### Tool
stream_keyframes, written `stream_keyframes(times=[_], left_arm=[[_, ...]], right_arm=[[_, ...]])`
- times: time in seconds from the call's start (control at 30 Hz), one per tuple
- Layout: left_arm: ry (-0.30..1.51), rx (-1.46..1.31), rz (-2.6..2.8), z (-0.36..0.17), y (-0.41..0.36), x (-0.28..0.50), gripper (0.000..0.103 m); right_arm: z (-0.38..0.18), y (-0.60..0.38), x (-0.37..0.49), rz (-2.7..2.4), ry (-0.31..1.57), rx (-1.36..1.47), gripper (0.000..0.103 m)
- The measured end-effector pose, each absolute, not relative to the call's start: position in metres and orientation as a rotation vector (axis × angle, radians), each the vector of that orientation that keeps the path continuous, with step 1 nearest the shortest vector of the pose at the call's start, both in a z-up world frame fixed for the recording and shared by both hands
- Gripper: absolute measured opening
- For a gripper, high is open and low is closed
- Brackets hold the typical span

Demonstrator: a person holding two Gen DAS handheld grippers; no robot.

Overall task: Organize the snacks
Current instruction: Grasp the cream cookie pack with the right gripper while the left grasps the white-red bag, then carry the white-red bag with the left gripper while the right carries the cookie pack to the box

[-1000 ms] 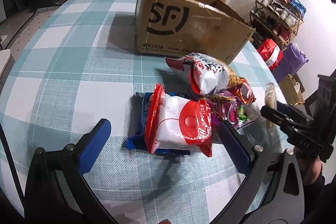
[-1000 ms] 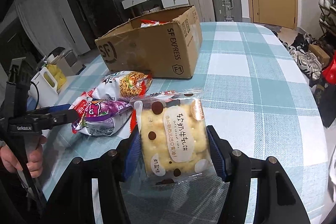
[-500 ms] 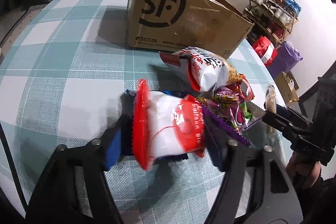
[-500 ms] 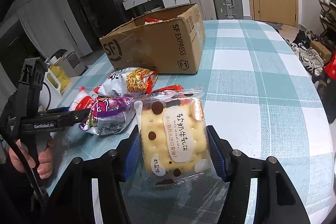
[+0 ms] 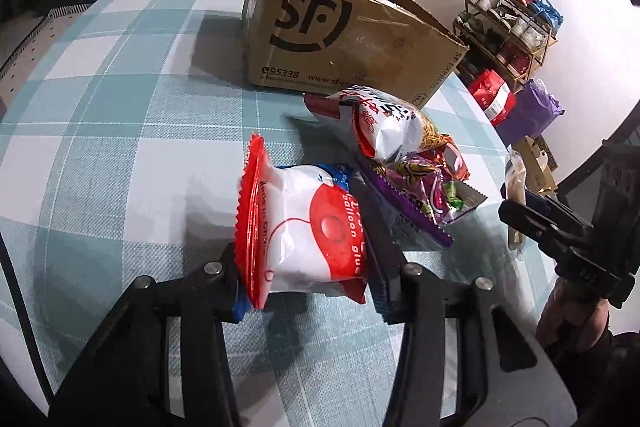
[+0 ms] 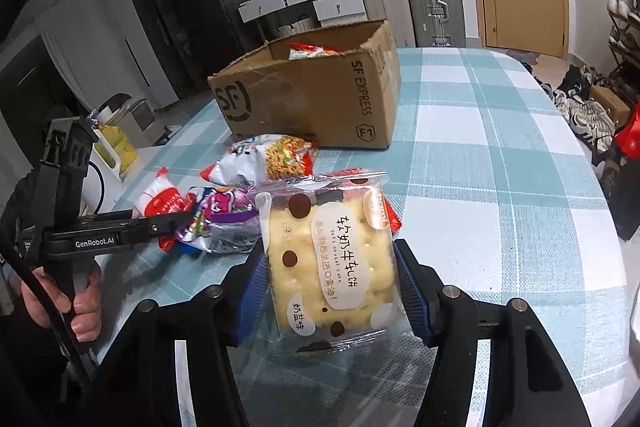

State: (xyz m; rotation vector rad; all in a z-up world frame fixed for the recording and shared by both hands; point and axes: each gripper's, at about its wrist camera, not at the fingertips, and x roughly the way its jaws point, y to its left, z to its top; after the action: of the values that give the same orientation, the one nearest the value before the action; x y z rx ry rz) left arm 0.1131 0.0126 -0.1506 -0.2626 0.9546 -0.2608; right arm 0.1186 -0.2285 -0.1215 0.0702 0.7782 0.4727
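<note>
Above the checked surface (image 5: pixel 120 99), the left gripper (image 5: pixel 308 267) has its jaws clamped on a red-and-white packet (image 5: pixel 304 231). The right gripper (image 6: pixel 332 291) clamps a biscuit pack (image 6: pixel 332 267). Near the cardboard box (image 6: pixel 312 99) lie more snack bags (image 5: pixel 400 147).

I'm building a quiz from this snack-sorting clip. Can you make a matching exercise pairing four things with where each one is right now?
Things:
1. red-and-white packet
2. cracker pack
3. cardboard box
4. noodle bag

Places:
A. standing open on the table, snacks inside
B. gripped by the right gripper
C. lying in front of the box
D. gripped by the left gripper

Pairs: 1-D, 2-B, 3-A, 4-C
</note>
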Motion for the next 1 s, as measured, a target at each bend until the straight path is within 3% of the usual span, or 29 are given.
stream_keyframes(times=[0.3,0.53,1.0], left_arm=[[0.921,-0.265,-0.284,-0.134,0.02,0.102,0.034],[0.922,-0.295,-0.308,-0.135,0.024,0.099,0.02],[0.903,-0.334,-0.329,-0.127,0.031,0.099,0.018]], right_arm=[[-0.097,-0.217,0.107,0.508,0.727,0.079,0.061],[-0.086,-0.21,0.105,0.533,0.703,0.102,0.061],[-0.083,-0.211,0.103,0.542,0.693,0.132,0.061]])
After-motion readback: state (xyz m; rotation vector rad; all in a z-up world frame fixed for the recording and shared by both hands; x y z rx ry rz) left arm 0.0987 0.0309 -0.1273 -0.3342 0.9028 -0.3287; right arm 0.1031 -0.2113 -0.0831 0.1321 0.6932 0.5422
